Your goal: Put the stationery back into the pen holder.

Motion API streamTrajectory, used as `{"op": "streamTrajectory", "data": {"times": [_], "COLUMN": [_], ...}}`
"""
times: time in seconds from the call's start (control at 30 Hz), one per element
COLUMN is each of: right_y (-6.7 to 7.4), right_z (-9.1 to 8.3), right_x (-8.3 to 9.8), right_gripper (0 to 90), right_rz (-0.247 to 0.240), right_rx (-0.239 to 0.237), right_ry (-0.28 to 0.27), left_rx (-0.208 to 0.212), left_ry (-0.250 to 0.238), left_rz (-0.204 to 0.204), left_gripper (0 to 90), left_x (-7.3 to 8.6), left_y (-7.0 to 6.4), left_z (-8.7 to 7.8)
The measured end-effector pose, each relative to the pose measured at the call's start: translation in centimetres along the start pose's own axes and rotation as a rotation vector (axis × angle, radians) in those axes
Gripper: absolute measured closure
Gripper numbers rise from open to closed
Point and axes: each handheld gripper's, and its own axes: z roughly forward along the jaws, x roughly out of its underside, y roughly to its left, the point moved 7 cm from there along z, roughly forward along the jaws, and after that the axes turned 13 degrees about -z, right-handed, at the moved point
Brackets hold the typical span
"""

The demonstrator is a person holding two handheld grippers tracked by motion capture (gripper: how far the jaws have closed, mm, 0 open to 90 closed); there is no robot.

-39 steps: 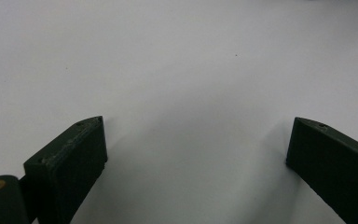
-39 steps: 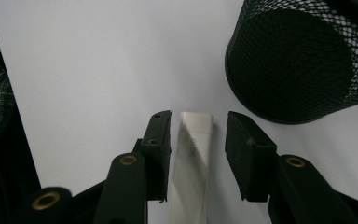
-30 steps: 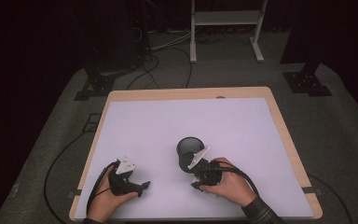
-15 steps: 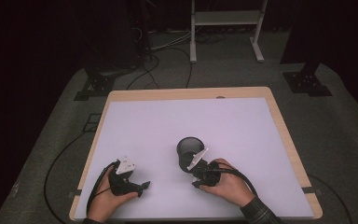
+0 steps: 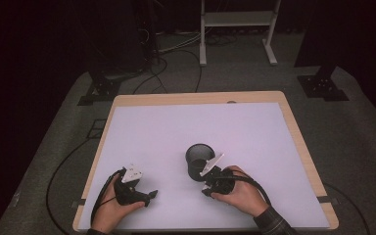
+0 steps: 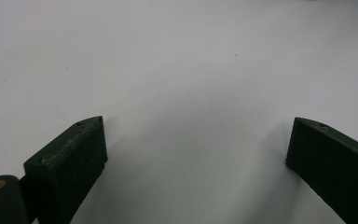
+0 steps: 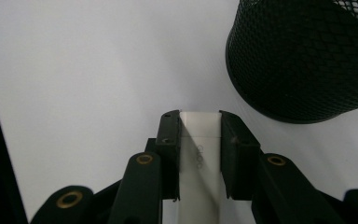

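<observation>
The white stick [image 7: 199,154] caught in the right gripper [image 7: 199,140] carries small grey lettering that runs along its length; it looks like "Glue", though the print is too faint to be sure. No other writing can be read on anything on the table.

That gripper's jaws have just been closing, and now both black pads press flat on the stick's two sides, so it is clamped between them. The stick's pale end reaches level with the fingertips [image 7: 170,122] and pokes out just a touch past them, while the rest of it runs back between the jaws toward the hand. In the high view the right gripper [image 5: 206,172] lies low over the white table [image 5: 254,132], held in the person's right hand [image 5: 240,193].

The black mesh cup [image 7: 303,56] stands upright just ahead of the fingertips and off to one side of them, near but not touching the stick or the pads. From above, the cup [image 5: 199,157] sits right beside the gripper's front end.

The left gripper [image 6: 196,144] has its jaws spread wide, one finger [image 6: 74,158] on each side with bare white tabletop between them and nothing held. In the high view it [image 5: 147,196] rests in the person's left hand [image 5: 115,205], well apart from the cup and the stick.
</observation>
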Motion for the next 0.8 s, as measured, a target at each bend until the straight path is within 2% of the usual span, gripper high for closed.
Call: {"op": "streamTrajectory", "data": {"times": [0.33,0.5,0.8], "right_y": [0.0,-0.1,-0.8], "right_z": [-1.9,-2.7,-5.4], "right_x": [-0.1,-0.1,0.2], "right_gripper": [70.2,70.2,70.2], "right_rz": [0.031,0.03,0.035], "right_rx": [-0.019,-0.011,-0.003], "right_ry": [-0.088,-0.105,-0.16], "left_rx": [0.0,0.001,0.001], "left_ry": [0.0,0.0,0.0], "left_rz": [0.0,-0.002,-0.002], "left_gripper": [3.9,3.9,3.9], "left_x": [0.0,0.0,0.0], "left_y": [0.0,0.0,0.0], "left_z": [0.0,0.0,0.0]}}
